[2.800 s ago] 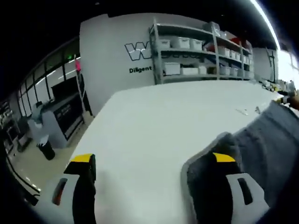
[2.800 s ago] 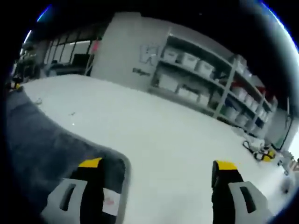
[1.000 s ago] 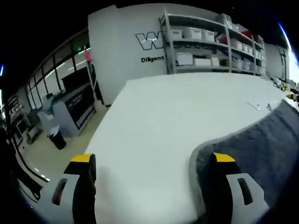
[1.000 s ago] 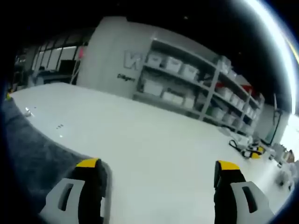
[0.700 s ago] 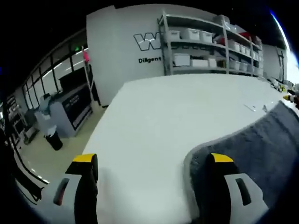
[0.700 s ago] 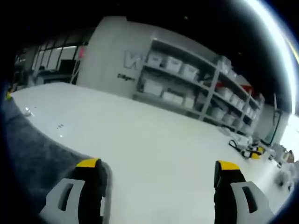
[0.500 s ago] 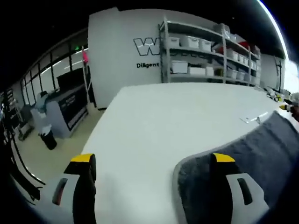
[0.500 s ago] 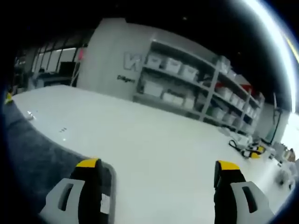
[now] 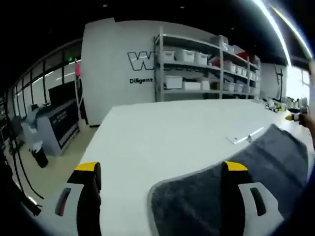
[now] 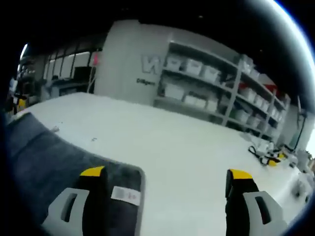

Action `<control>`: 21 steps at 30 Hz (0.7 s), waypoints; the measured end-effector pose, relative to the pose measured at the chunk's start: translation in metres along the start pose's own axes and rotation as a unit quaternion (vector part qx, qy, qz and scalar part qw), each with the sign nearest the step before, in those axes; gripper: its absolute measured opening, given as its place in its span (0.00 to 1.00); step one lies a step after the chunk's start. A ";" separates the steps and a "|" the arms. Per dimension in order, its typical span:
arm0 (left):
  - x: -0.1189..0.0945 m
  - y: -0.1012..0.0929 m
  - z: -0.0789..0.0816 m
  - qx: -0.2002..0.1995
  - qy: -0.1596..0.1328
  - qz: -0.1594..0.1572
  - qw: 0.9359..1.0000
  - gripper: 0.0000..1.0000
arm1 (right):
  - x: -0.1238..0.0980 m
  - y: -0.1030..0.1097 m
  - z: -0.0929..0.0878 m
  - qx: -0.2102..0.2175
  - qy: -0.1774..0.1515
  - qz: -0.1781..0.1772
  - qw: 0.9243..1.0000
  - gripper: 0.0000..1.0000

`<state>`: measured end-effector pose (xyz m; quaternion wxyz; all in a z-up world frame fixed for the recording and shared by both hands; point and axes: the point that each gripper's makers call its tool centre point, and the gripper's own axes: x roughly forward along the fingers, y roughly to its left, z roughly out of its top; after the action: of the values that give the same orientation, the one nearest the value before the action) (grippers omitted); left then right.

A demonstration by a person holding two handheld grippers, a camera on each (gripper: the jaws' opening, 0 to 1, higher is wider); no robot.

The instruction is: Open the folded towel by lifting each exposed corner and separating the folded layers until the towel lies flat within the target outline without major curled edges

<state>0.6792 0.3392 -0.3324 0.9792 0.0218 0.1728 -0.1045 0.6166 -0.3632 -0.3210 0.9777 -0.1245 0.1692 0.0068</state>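
Observation:
A dark grey towel (image 9: 236, 172) lies spread on the white table (image 9: 162, 128). In the left gripper view its rounded corner sits low between my jaws, and the right jaw stands over the cloth. My left gripper (image 9: 162, 168) is open with nothing pinched. In the right gripper view the towel (image 10: 44, 157) covers the lower left, with a white label (image 10: 125, 195) near its corner. My right gripper (image 10: 166, 173) is open, its left jaw above the cloth and its right jaw over the bare table (image 10: 187, 147).
Pale tape marks (image 9: 243, 136) lie on the table just beyond the towel's far edge. Shelving with white bins (image 9: 197, 64) lines the back wall. The table's left edge drops to the floor (image 9: 49, 167). Small yellow and black tools (image 10: 269, 157) lie at the far right.
Both views have drawn back and tilted, so more towel shows under each gripper and its corners reach further between the jaws. The white label has come into sight. Both grippers stay open.

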 end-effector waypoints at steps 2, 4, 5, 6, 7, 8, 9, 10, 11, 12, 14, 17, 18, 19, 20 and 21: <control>-0.002 -0.003 -0.003 -0.001 -0.003 -0.002 1.000 1.00 | -0.006 0.001 0.001 0.001 -0.004 -0.001 1.000 1.00; -0.004 -0.008 -0.018 0.002 0.012 -0.005 1.000 1.00 | -0.013 0.004 0.000 0.008 -0.015 -0.001 1.000 1.00; -0.006 -0.011 -0.024 0.006 0.018 -0.006 1.000 1.00 | -0.018 0.007 -0.002 0.012 -0.020 0.000 1.000 1.00; -0.007 -0.012 -0.026 0.008 0.019 -0.006 1.000 1.00 | -0.023 0.011 -0.005 0.013 -0.022 0.001 1.000 1.00; -0.010 -0.015 -0.029 0.010 0.020 -0.006 1.000 1.00 | -0.026 0.016 -0.007 0.010 -0.020 0.005 1.000 1.00; -0.012 -0.017 -0.032 0.011 0.020 -0.007 1.000 1.00 | -0.030 0.022 -0.008 0.002 -0.017 0.010 1.000 1.00; -0.014 -0.019 -0.033 0.013 0.018 -0.007 1.000 1.00 | -0.035 0.026 -0.005 -0.001 -0.023 0.011 1.000 1.00; -0.017 -0.021 -0.034 0.016 0.017 -0.008 1.000 1.00 | -0.039 0.028 -0.001 -0.002 -0.032 0.011 0.999 1.00; -0.021 -0.025 -0.036 0.019 0.016 -0.010 1.000 1.00 | -0.043 0.030 0.002 -0.002 -0.039 0.011 0.999 1.00; -0.026 -0.028 -0.037 0.021 0.014 -0.013 1.000 1.00 | -0.043 0.030 0.004 0.001 -0.045 0.012 0.999 1.00; -0.037 -0.031 -0.039 0.022 0.014 -0.012 1.000 1.00 | -0.043 0.033 0.002 -0.002 -0.044 0.017 0.999 1.00; -0.060 -0.038 -0.030 0.027 -0.006 -0.007 1.000 1.00 | -0.042 0.036 -0.005 -0.008 -0.039 0.022 0.999 1.00; -0.066 -0.042 -0.025 0.026 -0.021 -0.009 0.999 1.00 | -0.043 0.037 -0.008 -0.010 -0.036 0.024 0.999 1.00; -0.073 -0.047 -0.022 0.025 -0.030 -0.012 0.999 1.00 | -0.044 0.038 -0.011 -0.012 -0.035 0.024 0.999 1.00; -0.079 -0.051 -0.022 0.025 -0.031 -0.014 0.999 1.00 | -0.045 0.039 -0.014 -0.014 -0.034 0.026 0.999 1.00; -0.083 -0.058 -0.021 0.030 -0.034 -0.022 0.999 0.99 | -0.046 0.039 -0.017 -0.013 -0.033 0.030 0.999 1.00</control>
<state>0.5841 0.3006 -0.3243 0.9809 0.0434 0.1367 -0.1314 0.5658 -0.3280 -0.3304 0.9803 -0.1322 0.1407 0.0422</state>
